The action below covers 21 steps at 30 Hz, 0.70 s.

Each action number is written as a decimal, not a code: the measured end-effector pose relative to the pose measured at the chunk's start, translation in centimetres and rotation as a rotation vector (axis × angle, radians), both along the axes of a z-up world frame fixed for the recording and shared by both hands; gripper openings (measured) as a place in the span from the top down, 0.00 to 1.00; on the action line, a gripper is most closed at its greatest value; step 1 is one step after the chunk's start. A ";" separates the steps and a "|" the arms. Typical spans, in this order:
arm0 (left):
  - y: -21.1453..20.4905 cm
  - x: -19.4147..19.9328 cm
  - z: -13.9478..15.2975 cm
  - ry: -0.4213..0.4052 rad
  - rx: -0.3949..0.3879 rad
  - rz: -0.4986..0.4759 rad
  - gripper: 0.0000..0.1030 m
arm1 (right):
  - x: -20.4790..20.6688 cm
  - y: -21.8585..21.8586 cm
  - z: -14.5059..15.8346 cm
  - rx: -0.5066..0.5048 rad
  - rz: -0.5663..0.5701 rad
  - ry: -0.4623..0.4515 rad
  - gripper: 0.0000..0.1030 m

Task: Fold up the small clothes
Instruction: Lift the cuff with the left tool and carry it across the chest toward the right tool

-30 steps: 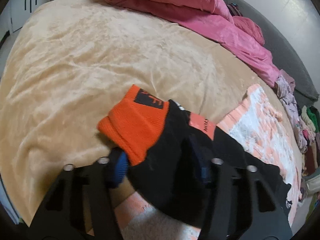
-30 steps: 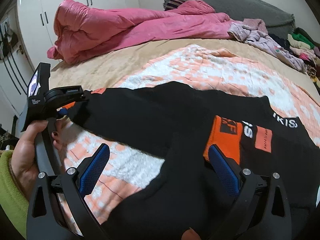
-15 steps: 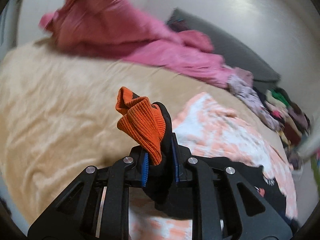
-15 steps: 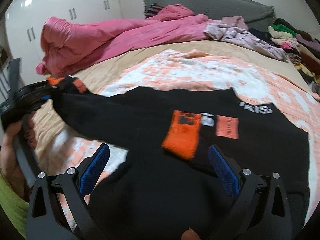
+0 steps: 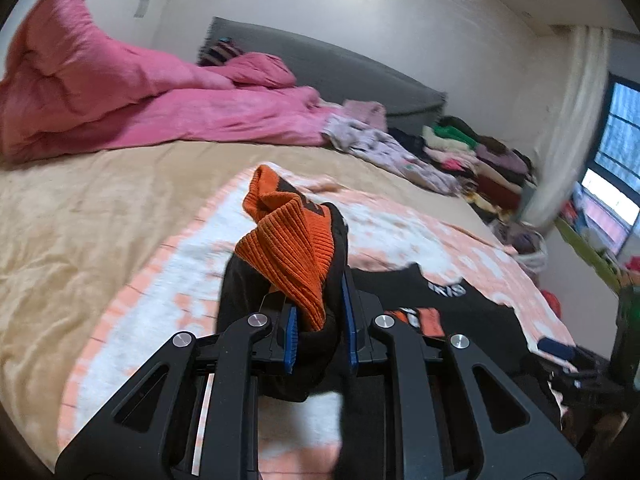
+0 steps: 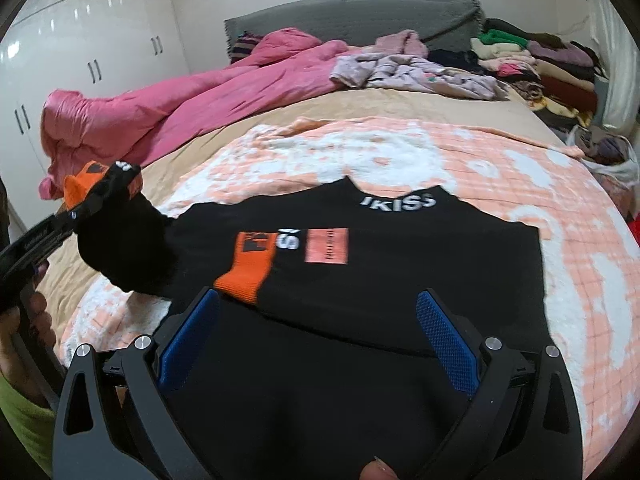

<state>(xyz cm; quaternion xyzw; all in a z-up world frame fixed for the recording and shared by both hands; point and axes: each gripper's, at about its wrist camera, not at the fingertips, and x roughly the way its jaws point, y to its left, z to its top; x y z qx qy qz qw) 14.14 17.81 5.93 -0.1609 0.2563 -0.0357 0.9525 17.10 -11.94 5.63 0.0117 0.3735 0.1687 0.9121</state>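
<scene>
A black sweater (image 6: 400, 272) lay spread on a peach-and-white blanket (image 6: 560, 208) on a bed. Its left sleeve, ending in an orange cuff (image 5: 288, 256), was clamped between the closed pads of the left gripper (image 5: 319, 330) and lifted clear. The right gripper (image 6: 318, 344) was held wide open above the sweater, gripping nothing.

Black sweater (image 6: 400, 280), orange cuffs (image 5: 288, 248); pink duvet (image 6: 160, 112); peach-white blanket (image 6: 400, 152).
</scene>
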 end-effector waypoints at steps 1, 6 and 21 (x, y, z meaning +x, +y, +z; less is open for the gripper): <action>-0.7 0.2 -0.2 0.005 0.003 -0.020 0.90 | 0.1 -0.6 0.1 0.007 -0.015 -0.002 0.04; -3.0 0.3 -1.2 0.021 0.030 -0.095 0.90 | 0.2 -2.4 0.7 0.045 -0.052 -0.009 0.04; -9.6 1.1 -4.3 0.092 0.120 -0.336 0.73 | 0.7 -4.7 0.5 0.084 -0.097 0.012 0.04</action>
